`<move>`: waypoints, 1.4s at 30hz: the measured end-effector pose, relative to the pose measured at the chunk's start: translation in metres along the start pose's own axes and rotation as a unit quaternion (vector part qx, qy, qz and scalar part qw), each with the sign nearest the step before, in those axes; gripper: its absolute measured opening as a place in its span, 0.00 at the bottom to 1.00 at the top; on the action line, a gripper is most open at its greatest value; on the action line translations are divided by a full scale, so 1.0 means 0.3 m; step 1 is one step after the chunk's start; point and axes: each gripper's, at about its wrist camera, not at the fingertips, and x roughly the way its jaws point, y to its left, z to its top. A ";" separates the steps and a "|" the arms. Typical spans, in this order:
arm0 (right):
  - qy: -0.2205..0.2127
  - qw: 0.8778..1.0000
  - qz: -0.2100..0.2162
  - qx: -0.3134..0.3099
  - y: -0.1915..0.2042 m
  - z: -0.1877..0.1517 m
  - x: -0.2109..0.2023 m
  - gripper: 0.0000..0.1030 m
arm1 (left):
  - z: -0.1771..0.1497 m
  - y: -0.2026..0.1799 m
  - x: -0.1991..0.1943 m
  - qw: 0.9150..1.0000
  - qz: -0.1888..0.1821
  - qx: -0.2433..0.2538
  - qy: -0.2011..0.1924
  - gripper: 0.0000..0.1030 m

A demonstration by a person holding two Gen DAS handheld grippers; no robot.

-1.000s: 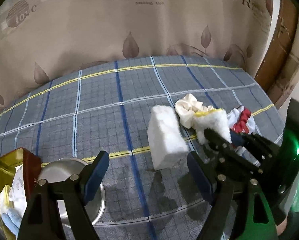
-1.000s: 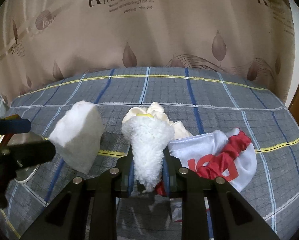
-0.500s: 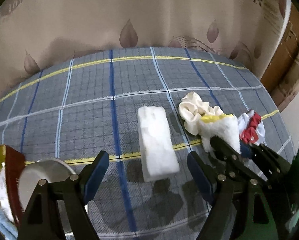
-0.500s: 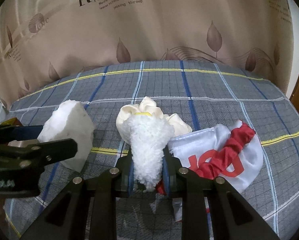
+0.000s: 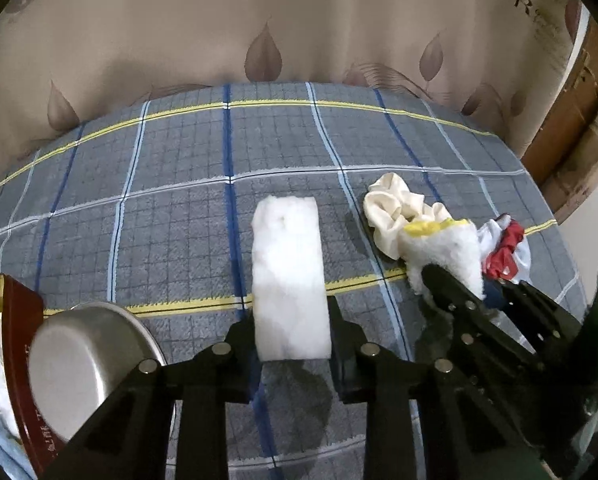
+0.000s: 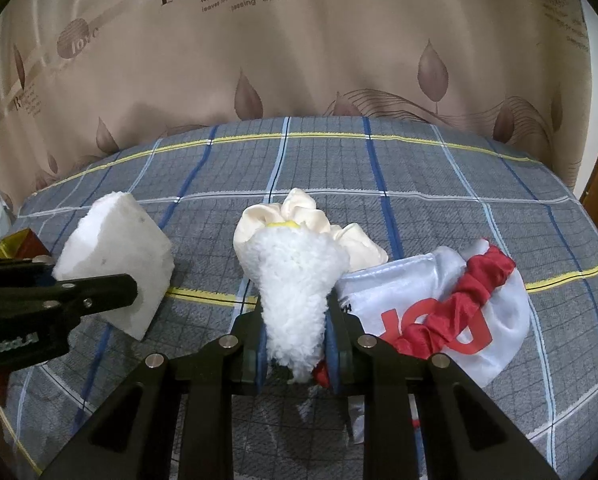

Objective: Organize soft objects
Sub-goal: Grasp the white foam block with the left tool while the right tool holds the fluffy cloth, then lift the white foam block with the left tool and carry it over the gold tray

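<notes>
A: Where is there free room?

B: The desk (image 5: pixel 171 184) under its plaid cloth lies bare across the upper half of both views, up to the curtain (image 6: pixel 299 60) at its far edge.

A: The grippers?

B: The left gripper (image 5: pixel 293 344) is closing, the white foam block (image 5: pixel 287 276) between its pads. The right gripper (image 6: pixel 295 344) pinches the fluffy white cloth (image 6: pixel 295 276), frame centre.

A: Any writing?

B: On the curtain, "love" and "trembling The"; the rest blurs.
</notes>
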 end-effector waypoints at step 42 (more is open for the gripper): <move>0.007 1.000 -0.012 -0.015 0.004 -0.003 0.018 0.20 | -0.263 0.324 -0.452 0.994 0.079 -0.064 -0.039 0.26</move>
